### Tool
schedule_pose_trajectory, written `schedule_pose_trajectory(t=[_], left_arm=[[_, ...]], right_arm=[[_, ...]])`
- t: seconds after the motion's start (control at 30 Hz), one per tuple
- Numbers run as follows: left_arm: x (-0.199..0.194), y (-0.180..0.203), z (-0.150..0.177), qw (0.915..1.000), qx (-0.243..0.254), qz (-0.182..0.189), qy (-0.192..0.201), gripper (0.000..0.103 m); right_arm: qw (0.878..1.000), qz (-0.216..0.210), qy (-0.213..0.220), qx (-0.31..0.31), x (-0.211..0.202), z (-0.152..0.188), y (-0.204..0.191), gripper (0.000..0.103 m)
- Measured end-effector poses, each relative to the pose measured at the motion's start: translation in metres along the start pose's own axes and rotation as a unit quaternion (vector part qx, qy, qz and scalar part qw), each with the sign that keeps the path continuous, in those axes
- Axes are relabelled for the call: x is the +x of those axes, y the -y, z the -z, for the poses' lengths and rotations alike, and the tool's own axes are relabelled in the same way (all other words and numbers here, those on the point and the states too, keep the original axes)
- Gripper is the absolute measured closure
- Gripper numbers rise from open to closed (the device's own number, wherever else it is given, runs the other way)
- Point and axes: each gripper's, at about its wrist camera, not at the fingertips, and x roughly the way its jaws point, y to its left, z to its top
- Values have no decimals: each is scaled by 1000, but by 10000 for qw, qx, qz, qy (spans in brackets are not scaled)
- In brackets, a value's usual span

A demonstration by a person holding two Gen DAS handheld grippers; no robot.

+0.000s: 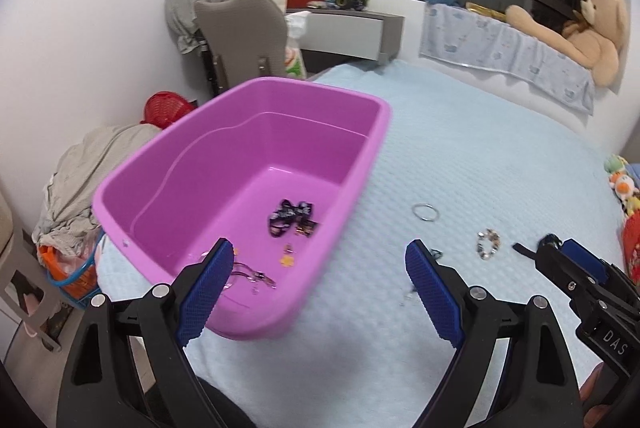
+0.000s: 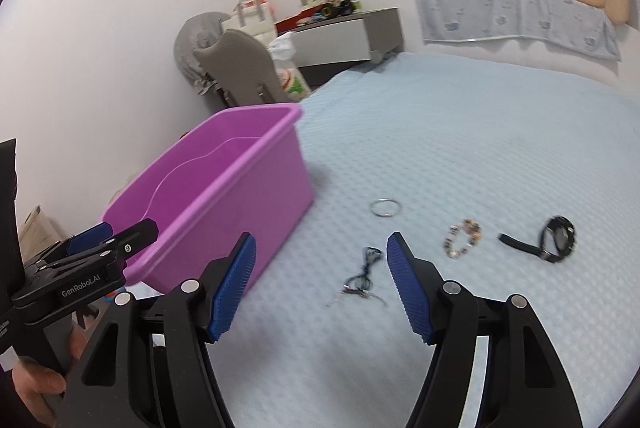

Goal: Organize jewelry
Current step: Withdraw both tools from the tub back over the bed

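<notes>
A purple tub point(image 1: 352, 164) stands on the light-blue bed and holds a dark beaded piece point(image 1: 290, 216), a small orange charm point(image 1: 286, 261) and a thin chain point(image 1: 250, 274). My left gripper point(image 1: 320, 248) hovers open over the tub's near corner, with nothing between its fingers. To the right of the tub point(image 2: 224, 196), a silver ring point(image 2: 385, 207), a beaded bracelet point(image 2: 462, 238), a black watch point(image 2: 556, 238) and a dark cord necklace point(image 2: 362, 276) lie on the bed. My right gripper point(image 2: 320, 242) stands open above the necklace, apart from it.
The bed cover point(image 2: 460, 132) stretches far and right. A grey chair point(image 1: 244, 36), a red basket point(image 1: 164, 106) and heaped laundry point(image 1: 80, 180) stand off the bed's left edge. A teddy bear point(image 1: 592, 28) sits on the far ledge. A hand point(image 2: 36, 384) holds the left gripper point(image 2: 120, 234).
</notes>
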Motion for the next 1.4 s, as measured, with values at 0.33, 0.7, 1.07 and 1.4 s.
schedule_pose_trajectory(t=[0.33, 0.7, 1.07, 1.4], left_arm=[[5, 40, 31, 9988, 264, 371, -176, 15], [41, 66, 70, 9965, 330, 547, -547, 13], [98, 82, 83, 9937, 397, 525, -902, 13], [158, 102, 84, 9911, 422, 529, -1150, 13]], right_arm=[[9979, 538, -79, 348, -32, 50, 60, 35], [9872, 987, -484, 1156, -30, 111, 135, 35], [9803, 1273, -645, 1366, 1, 114, 175, 33], [9743, 1624, -708, 1391, 45, 99, 227, 32]])
